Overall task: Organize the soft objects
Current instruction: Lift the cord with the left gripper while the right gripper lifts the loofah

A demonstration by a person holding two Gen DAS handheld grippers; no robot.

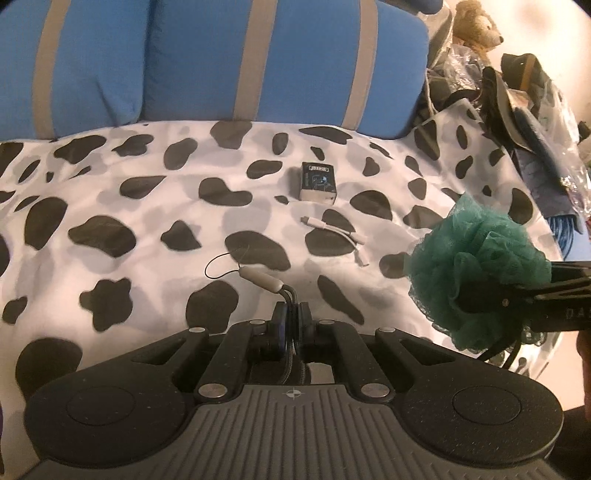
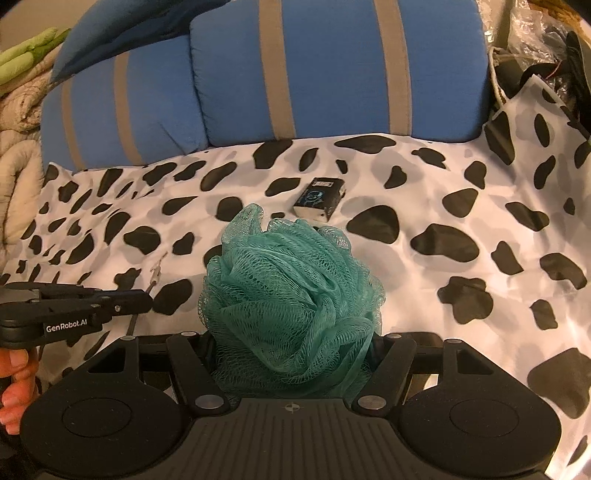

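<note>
My right gripper (image 2: 293,332) is shut on a green mesh bath pouf (image 2: 291,291), held above the cow-print bedspread (image 2: 461,206); the pouf hides its fingertips. The pouf (image 1: 476,273) and right gripper also show at the right of the left wrist view. My left gripper (image 1: 291,314) is shut on a dark braided cord (image 1: 291,299) with a grey toggle (image 1: 262,280) and thin black loop (image 1: 221,266). It shows at the left of the right wrist view (image 2: 144,299).
A small black box (image 1: 317,181) and a white adapter cable (image 1: 340,236) lie on the bedspread. Blue cushions with grey stripes (image 1: 258,62) stand behind. A clutter pile with a teddy bear (image 1: 476,22) is at the right; quilted bedding (image 2: 18,147) at the left.
</note>
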